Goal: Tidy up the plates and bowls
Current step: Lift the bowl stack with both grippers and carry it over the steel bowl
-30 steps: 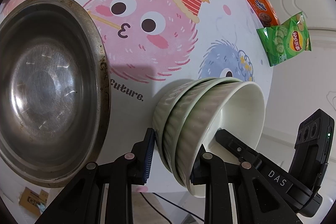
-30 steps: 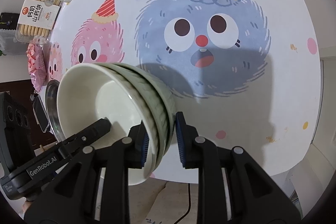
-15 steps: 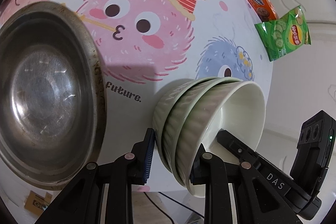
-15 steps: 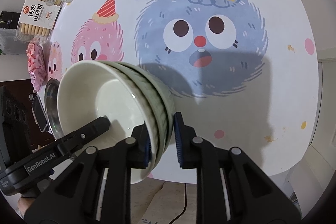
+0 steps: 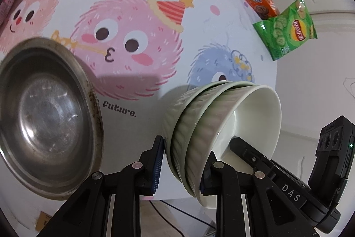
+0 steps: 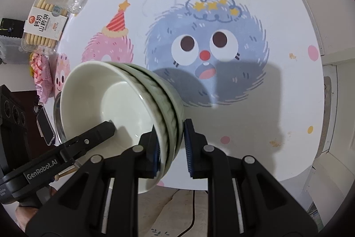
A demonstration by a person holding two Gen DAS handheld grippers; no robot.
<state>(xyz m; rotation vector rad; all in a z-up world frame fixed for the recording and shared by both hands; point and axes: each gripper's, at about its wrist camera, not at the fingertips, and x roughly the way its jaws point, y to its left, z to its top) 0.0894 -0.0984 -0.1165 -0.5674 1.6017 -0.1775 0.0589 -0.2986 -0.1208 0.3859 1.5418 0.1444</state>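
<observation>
You have the nested bowls [image 5: 219, 126] pinched by opposite rims in both grippers' nearly closed fingers, left [image 5: 182, 167] and right [image 6: 170, 143], lifted above the table [image 6: 277, 103]; next, lower them level beside the steel basin [image 5: 46, 117].

The bowls [image 5: 213, 126] look like glazed ceramic, ribbed outside, smooth and glossy inside. The big basin [image 5: 44, 117] is scuffed, dull steel with grime along the rim. Table [image 6: 277, 103] is smooth with a printed top; the chip bag [image 5: 286, 28] is shiny plastic.

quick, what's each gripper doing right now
left gripper: shut on the rim of the stacked bowls.
right gripper: shut on the opposite rim of that stack.
</observation>
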